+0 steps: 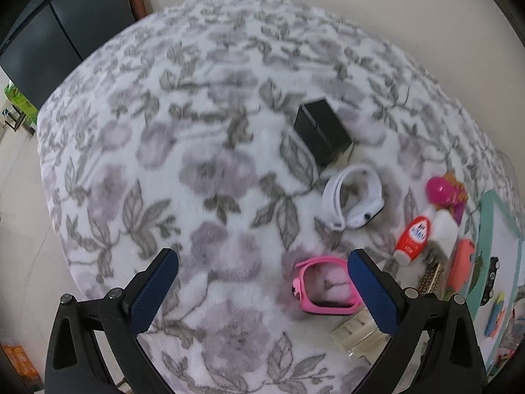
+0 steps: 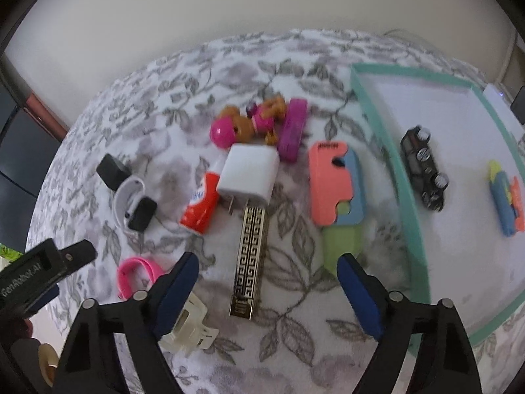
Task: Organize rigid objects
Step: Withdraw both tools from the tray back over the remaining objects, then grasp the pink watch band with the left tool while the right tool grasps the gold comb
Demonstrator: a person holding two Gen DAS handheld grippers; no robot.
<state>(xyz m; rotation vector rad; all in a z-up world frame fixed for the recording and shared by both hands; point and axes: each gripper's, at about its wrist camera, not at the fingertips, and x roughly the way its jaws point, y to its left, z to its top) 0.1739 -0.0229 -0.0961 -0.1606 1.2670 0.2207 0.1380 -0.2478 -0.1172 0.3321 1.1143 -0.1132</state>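
Status: early stage, as judged from the layout.

Floral blanket (image 2: 295, 295): work surface, most items loose on it.

Teal-rimmed tray (image 2: 407, 197): at the right side, apparent collection point. Holds a black toy car (image 2: 423, 167) and a small blue-and-orange item (image 2: 503, 200). Two items sorted, as far as visible.

Left to sort, all outside the tray:
- Coral-and-blue case (image 2: 331, 184), near the tray wall, overlapping a green piece (image 2: 341, 243).
- Gold-patterned bar (image 2: 251, 259), directly ahead of the right gripper, top end just below the white charger block (image 2: 249, 174).
- Red-and-white bottle (image 2: 200, 207), touching the charger's left side.
- Toy figure with magenta ball (image 2: 249, 124) and purple case (image 2: 293, 128), beyond the charger.
- White watch (image 1: 354, 200) and black box (image 1: 321, 131), further left.
- Pink watch (image 1: 325, 285), just beside the left gripper's inner right finger.
- Cream clip (image 2: 190, 325), partly under the right gripper's left finger.

Right gripper (image 2: 267, 269): jaws apart, grasping nothing, straddling the gold bar without contact.

Left gripper (image 1: 262, 269): jaws spread wide, empty, above bare blanket.
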